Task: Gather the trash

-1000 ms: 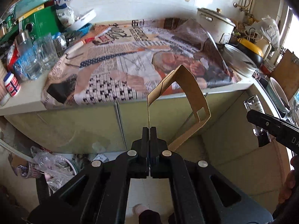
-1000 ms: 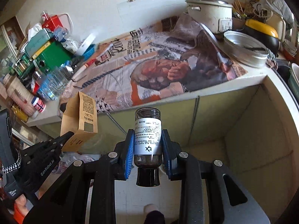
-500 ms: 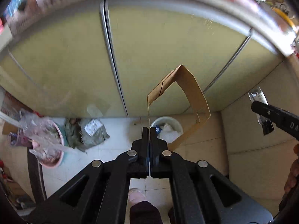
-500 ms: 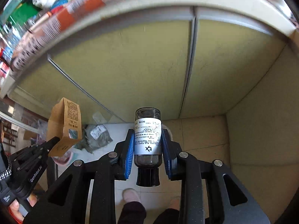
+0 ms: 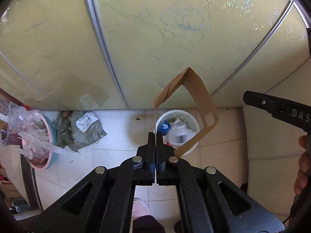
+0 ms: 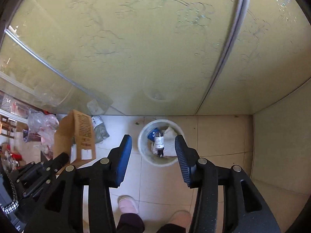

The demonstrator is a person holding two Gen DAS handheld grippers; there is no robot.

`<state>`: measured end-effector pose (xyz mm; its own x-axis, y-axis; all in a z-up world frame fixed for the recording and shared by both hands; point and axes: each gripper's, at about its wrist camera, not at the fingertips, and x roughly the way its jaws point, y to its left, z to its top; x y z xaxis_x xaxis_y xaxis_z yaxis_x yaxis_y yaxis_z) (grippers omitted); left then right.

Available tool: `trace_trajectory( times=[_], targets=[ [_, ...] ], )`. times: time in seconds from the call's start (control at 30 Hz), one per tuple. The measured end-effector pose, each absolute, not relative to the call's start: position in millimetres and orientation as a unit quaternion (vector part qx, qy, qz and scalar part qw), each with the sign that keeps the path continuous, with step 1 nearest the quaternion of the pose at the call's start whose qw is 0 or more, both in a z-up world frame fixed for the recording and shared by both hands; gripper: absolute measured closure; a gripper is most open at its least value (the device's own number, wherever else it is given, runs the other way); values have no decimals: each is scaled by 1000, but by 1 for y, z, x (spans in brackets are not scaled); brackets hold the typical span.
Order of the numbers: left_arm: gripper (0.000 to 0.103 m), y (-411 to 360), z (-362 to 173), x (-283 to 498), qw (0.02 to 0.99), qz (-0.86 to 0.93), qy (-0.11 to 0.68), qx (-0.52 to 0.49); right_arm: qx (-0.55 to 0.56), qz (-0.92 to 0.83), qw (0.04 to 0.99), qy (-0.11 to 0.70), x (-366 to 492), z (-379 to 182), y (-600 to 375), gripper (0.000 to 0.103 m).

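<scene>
With your right hand-held gripper (image 6: 153, 151) just opened, empty, above the white bin (image 6: 143, 155) where the bottle (image 6: 159, 142) lies, bring the left hand-held gripper (image 5: 155, 136), clamped on the cardboard box (image 5: 202, 101), squarely over the rim before releasing.

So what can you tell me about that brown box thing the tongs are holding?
The brown box is thin cardboard, empty and open at both ends, so you can look straight through it like a bent sleeve. One side has small dark print and little white squares near the bottom. It hangs tilted in the air, beside and above the white bucket of rubbish. Only the left tongs touch it, pinching one wall edge-on between their shut tips.
</scene>
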<state>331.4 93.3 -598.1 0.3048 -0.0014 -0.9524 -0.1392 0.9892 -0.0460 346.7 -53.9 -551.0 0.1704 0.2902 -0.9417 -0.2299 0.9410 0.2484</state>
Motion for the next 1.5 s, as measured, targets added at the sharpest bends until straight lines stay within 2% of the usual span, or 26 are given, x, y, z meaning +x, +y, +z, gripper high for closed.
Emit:
trace_trajectory(
  times=[0.07, 0.13, 0.17, 0.2, 0.27, 0.5, 0.67, 0.9, 1.17, 1.33, 1.43, 1.5],
  targets=[
    [103, 85, -607, 339, 802, 31, 593, -64, 32, 166, 765, 622, 345, -551, -62, 60],
    [99, 78, -613, 346, 799, 22, 597, -68, 38, 163, 764, 623, 346, -551, -72, 60],
    [87, 74, -618, 350, 796, 16, 601, -68, 39, 161, 765, 623, 345, -550, -76, 60],
    [70, 70, -621, 353, 794, 10, 604, -70, 39, 159, 765, 623, 348, -549, -82, 60],
    [52, 63, -627, 358, 788, 7, 611, -68, 42, 154, 767, 622, 351, -545, -88, 60],
    [52, 46, -603, 361, 787, -4, 614, -60, 56, 145, 777, 610, 353, -519, -107, 60],
    [52, 35, -534, 355, 804, 2, 593, -46, 59, 147, 790, 593, 349, -467, -126, 60],
    [52, 22, -367, 324, 854, 9, 517, -54, 52, 172, 828, 531, 330, -328, -158, 60],
    [52, 16, -161, 249, 921, 0, 384, -66, 45, 208, 892, 398, 267, -150, -191, 60],
    [49, 12, -72, 190, 950, -17, 308, -46, 46, 227, 924, 304, 207, -71, -182, 60],
    [41, 13, -32, 152, 961, -31, 270, -42, 49, 235, 934, 263, 169, -35, -178, 60],
    [33, 18, -15, 125, 967, -36, 251, -35, 54, 236, 938, 249, 147, -20, -175, 55]
  ],
)
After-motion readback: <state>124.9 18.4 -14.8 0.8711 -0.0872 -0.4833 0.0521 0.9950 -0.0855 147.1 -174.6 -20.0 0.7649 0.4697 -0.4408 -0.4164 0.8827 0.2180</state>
